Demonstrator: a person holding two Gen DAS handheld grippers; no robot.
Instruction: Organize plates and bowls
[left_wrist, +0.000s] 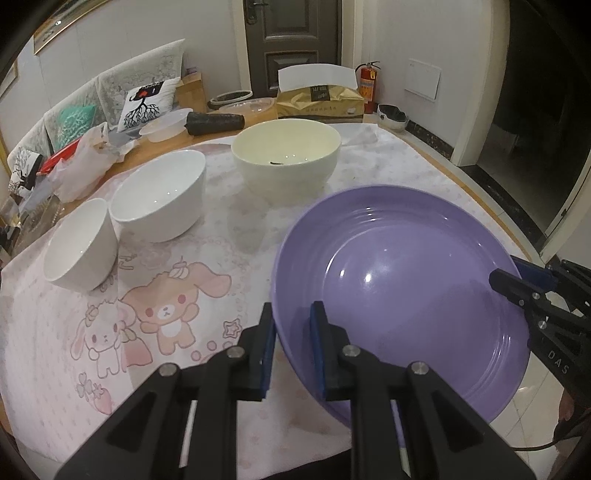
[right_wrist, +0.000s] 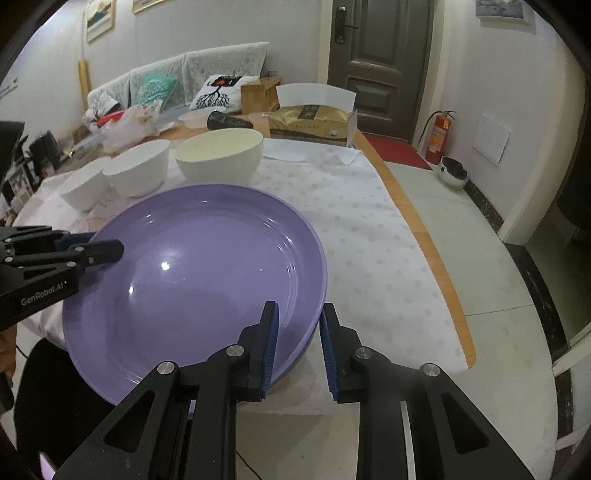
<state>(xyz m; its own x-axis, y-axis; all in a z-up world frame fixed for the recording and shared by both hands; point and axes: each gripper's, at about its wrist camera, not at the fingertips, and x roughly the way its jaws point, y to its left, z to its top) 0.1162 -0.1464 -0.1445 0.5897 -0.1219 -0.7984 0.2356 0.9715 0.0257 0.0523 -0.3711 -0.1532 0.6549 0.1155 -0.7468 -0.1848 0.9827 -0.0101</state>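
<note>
Purple plate (left_wrist: 399, 295) sits face-up, tilted, lower right of left wrist view, over the table (left_wrist: 388, 162) edge. Left gripper (left_wrist: 293, 325) fingers straddle its near-left rim, narrow; right gripper (right_wrist: 297, 325) fingers straddle the opposite rim. Contact w/ pads: can't tell. 3 bowls behind: cream bowl (left_wrist: 286, 155), white bowl (left_wrist: 160, 195), small white bowl (left_wrist: 81, 251), upper left. Tissue box (left_wrist: 319, 105) beyond.

**Surface and what sits on it**

I see a wooden surface (right_wrist: 424, 229) covered with a pale cartoon-print cloth (left_wrist: 159, 317). On the cloth stand three bowls in a row: a small white bowl (left_wrist: 79, 254), a larger white bowl (left_wrist: 162, 201) touching it, and a cream bowl (left_wrist: 286, 155) further along. Beyond the cloth, on bare wood, lie a gold tissue box (left_wrist: 319, 103), a clear plastic container (left_wrist: 166, 127) and a dark roll (left_wrist: 214, 123).
</note>
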